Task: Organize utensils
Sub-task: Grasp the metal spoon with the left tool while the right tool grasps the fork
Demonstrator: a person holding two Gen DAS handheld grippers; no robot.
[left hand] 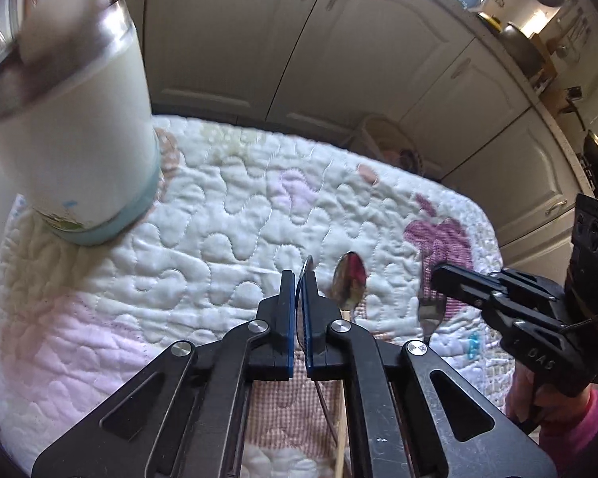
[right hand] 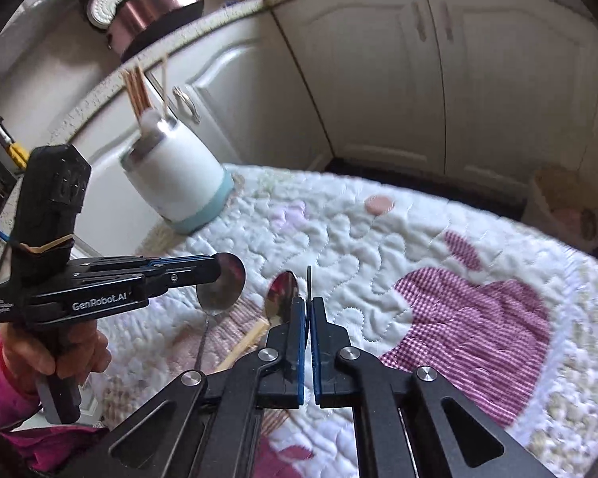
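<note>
two claws each pinch a utensil: left gripper (left hand: 299, 279) a steel spoon (right hand: 223, 279), right gripper (right hand: 307, 302) a fork (left hand: 430, 310); next, carry both up to the white metal-rimmed holder cup (right hand: 179, 175).

White holder (right hand: 179, 175), pale-blue base; pink-checked quilt (right hand: 470, 318).

The quilted cloth (right hand: 378, 239) covering the surface is soft and matt, puckered by stitching, with gingham patches. Two spoons, one (right hand: 223, 286) and another (right hand: 283, 294), are polished metal, mirror-bright. The utensil holder (right hand: 179, 175) has a smooth, slightly glossy white body, probably ceramic or plastic, under a shiny metal rim. The chopsticks (right hand: 137, 91) standing in it look like bare wood. Both grippers, left (left hand: 298, 290) and right (right hand: 307, 310), are matt black plastic with blue pads.
</note>
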